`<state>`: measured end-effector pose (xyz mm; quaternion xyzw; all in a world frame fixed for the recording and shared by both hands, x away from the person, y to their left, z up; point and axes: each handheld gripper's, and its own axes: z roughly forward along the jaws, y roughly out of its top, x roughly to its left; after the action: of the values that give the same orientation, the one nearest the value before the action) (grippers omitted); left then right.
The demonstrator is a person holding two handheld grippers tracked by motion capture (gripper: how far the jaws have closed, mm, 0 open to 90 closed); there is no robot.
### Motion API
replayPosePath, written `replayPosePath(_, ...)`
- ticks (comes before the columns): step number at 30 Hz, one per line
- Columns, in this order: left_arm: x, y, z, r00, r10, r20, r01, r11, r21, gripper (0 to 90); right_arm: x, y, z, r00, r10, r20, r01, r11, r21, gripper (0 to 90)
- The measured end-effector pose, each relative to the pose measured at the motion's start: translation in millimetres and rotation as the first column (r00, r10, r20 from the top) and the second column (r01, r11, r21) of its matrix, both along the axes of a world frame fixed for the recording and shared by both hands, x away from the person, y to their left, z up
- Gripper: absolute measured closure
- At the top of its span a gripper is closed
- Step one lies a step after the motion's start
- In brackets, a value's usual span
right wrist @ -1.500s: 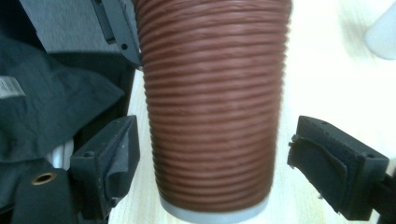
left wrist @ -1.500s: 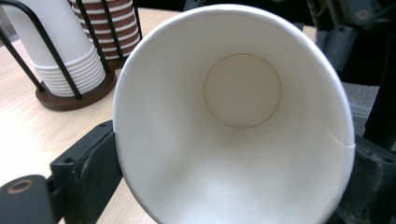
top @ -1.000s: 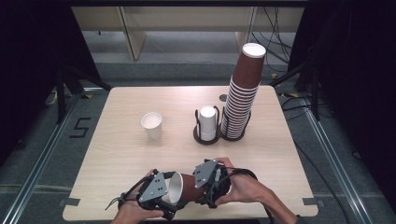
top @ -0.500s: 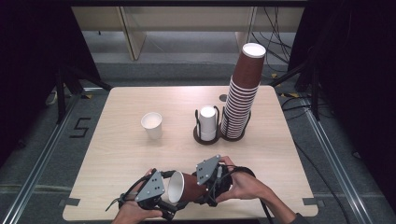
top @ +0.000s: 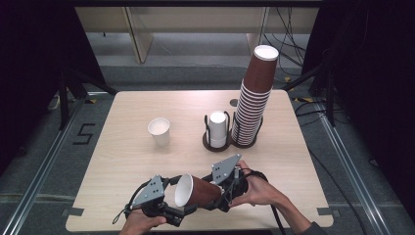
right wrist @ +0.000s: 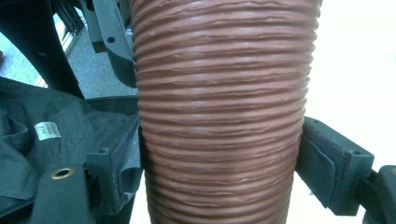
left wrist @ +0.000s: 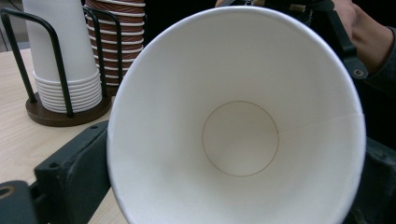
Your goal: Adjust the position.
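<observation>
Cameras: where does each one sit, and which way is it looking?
High view: above the person's side, looking forward and down on the table; both hands, the left gripper and right gripper show.
Left gripper view: rides the left gripper, looking into the brown ripple cup's white mouth; its own black jaws flank the rim.
Right gripper view: rides the right gripper, facing that cup's ribbed wall, its pads pressing both sides.
Shared: high and left gripper views both show the white cup stack in the wire holder.
</observation>
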<state>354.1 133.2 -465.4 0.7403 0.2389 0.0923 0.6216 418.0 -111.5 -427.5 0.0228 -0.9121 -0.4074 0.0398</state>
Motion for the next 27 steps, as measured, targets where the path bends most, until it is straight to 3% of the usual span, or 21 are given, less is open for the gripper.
replayPosePath(5,0.4,0.7,-0.6,1.0000,0.005,-0.005,-0.005,1.0000,-0.002,3.4,1.7,-2.2,0.5,1.0000,-0.007,-0.006,0.007,1.000,0.017,22.2)
replayPosePath(7,1.2,-0.5,-1.8,1.0000,0.003,-0.009,-0.003,0.9997,-0.024,3.3,2.0,-3.0,0.8,0.9999,-0.010,-0.009,0.010,1.000,0.021,22.2)
replayPosePath(10,0.4,0.5,-1.3,0.9998,0.016,-0.013,-0.016,0.9998,-0.015,3.3,3.4,-4.7,1.6,0.9998,-0.012,-0.015,0.013,0.999,0.034,22.2)
replayPosePath(12,1.2,-0.5,-2.5,0.9997,0.013,-0.018,-0.014,0.9990,-0.042,3.2,3.8,-5.2,1.8,0.9997,-0.017,-0.015,0.017,0.999,0.038,22.2)
replayPosePath(15,0.3,0.2,-1.5,0.9994,0.027,-0.020,-0.028,0.9990,-0.036,3.2,4.3,-5.9,1.7,0.9996,-0.021,-0.021,0.022,0.999,0.042,22.1)
replayPosePath(26,-0.7,-0.5,-0.7,0.9995,0.032,-0.005,-0.032,0.9985,-0.044,3.8,3.1,-0.5,-5.5,0.9994,-0.016,-0.029,0.017,0.999,0.037,22.0)
replayPosePath(27,-0.2,-1.2,-1.5,0.9997,0.023,0.003,-0.023,0.9979,-0.061,4.1,2.9,-0.5,-5.7,0.9995,-0.014,-0.029,0.015,0.999,0.034,22.0)
